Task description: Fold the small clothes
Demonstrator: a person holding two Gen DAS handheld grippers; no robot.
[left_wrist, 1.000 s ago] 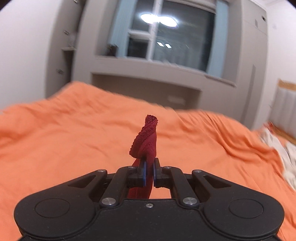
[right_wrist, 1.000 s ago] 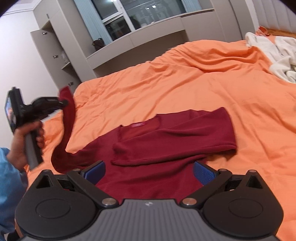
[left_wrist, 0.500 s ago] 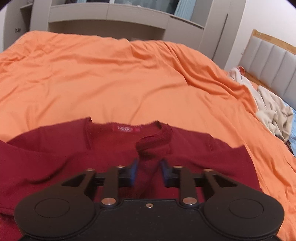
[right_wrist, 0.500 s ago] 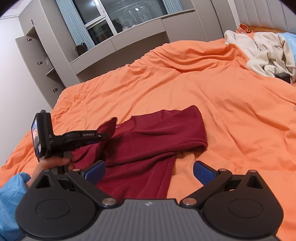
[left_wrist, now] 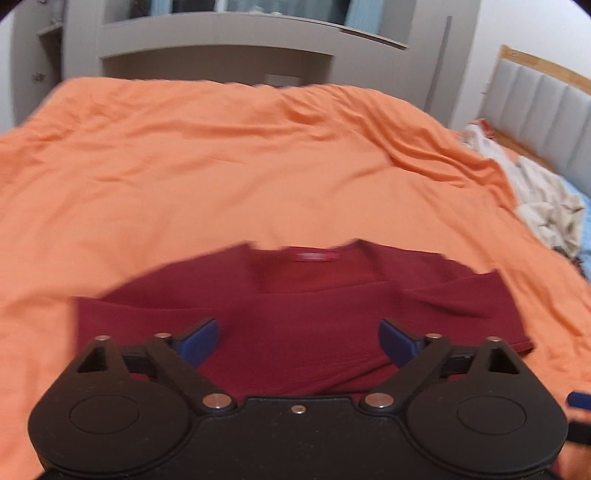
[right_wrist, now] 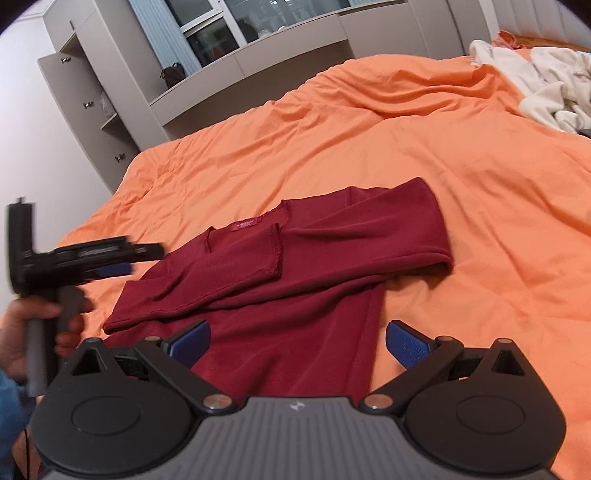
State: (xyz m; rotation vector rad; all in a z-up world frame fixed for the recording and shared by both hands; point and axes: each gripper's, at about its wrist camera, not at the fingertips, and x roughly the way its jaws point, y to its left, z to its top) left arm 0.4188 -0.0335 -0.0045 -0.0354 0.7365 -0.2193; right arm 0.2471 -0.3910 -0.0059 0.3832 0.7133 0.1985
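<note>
Red sweater (right_wrist: pixel 295 266) lies flat on the orange bed (right_wrist: pixel 461 177), sleeves folded across. Your left tool (left_wrist: pixel 297 338) has just been opening and grips nothing; your right tool (right_wrist: pixel 297 341) gapes wide, empty.

**Bedroom in orange and grey**

An orange duvet (right_wrist: pixel 424 155) is covering the whole bed and wrinkling toward the far side. Grey built-in cabinets (right_wrist: pixel 85 85) are lining the wall beyond it, with open shelves (right_wrist: pixel 107 114) and small metal knobs showing. A window (right_wrist: pixel 236 22) is sitting above a long grey ledge (right_wrist: pixel 258 55), looking dark, with a pale blue curtain (right_wrist: pixel 155 22) hanging beside it. A dark bag (right_wrist: pixel 173 72) is resting on the ledge. A padded grey headboard (left_wrist: pixel 543 99) with a wooden rim is standing at the right. White walls (right_wrist: pixel 33 122) are closing in the corner. A heap of pale laundry (right_wrist: pixel 535 81) is lying near the headboard.
</note>
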